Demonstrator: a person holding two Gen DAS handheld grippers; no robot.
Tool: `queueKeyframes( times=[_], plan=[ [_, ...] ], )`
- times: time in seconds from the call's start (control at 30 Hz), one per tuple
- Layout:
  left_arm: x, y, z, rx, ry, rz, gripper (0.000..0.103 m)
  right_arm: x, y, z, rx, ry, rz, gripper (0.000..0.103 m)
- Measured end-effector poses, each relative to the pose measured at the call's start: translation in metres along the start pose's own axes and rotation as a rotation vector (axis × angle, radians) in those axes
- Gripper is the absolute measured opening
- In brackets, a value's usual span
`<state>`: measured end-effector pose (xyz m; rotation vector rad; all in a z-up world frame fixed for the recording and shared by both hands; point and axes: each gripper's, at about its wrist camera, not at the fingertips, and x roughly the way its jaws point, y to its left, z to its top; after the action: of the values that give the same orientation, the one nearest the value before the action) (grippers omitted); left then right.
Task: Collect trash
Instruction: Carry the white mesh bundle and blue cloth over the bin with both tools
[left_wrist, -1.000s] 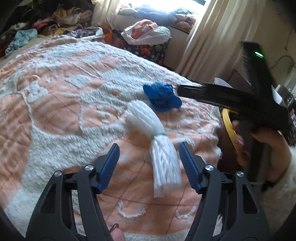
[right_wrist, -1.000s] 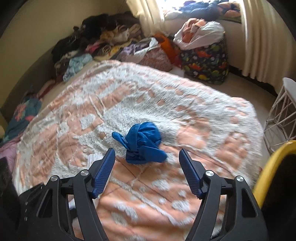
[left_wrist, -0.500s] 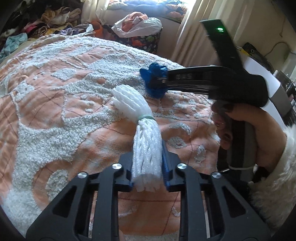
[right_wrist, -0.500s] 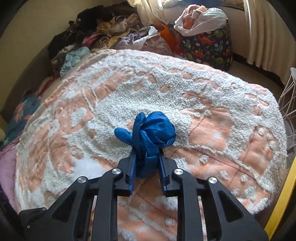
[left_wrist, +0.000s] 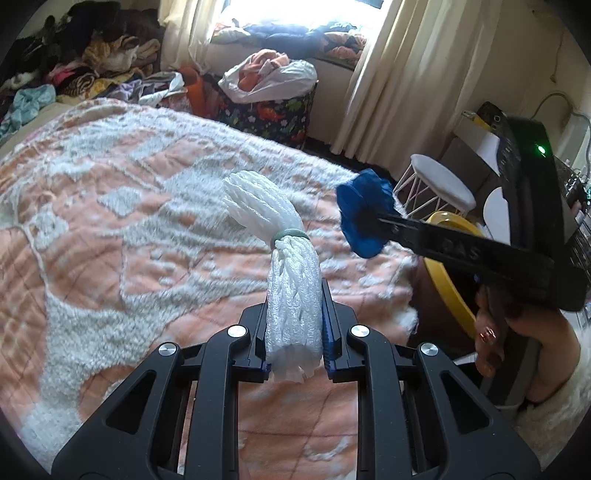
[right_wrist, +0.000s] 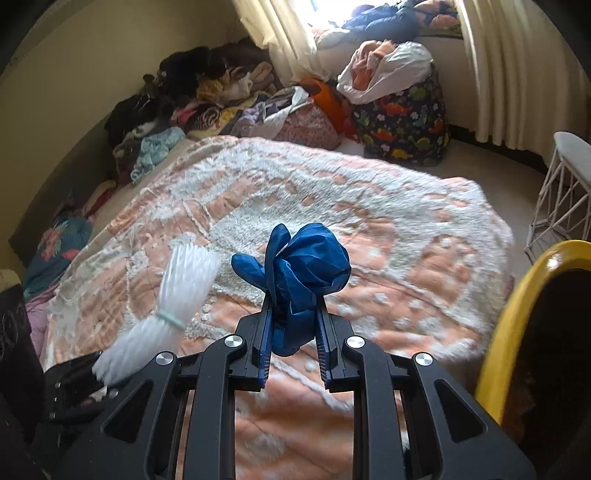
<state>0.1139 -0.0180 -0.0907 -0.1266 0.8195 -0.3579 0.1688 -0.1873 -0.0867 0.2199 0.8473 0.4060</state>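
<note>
Left hand-held gripper (left_wrist: 294, 334) is clamped on the foam net (left_wrist: 286, 266), right hand-held gripper (right_wrist: 293, 341) on the blue glove (right_wrist: 299, 273); both look light, soft, squashy, best pinched mid-bundle

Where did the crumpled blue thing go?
The crumpled blue glove is pinched in the right gripper, lifted above the peach and white bedspread. The yellow-rimmed bin is just to its right.
</note>
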Motion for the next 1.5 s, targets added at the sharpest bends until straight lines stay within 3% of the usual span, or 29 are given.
queueKeyframes(
  times=[0.6, 1.5],
  plan=[
    [0.003, -0.064, 0.017, 0.103, -0.025, -0.044, 0.014, -0.089, -0.062, -0.020, 0.117, -0.130, -0.070, 0.020],
    [0.030, -0.162, 0.021, 0.290, -0.006, -0.143, 0.014, -0.146, -0.150, -0.064, 0.312, -0.189, -0.241, 0.020]
  ],
)
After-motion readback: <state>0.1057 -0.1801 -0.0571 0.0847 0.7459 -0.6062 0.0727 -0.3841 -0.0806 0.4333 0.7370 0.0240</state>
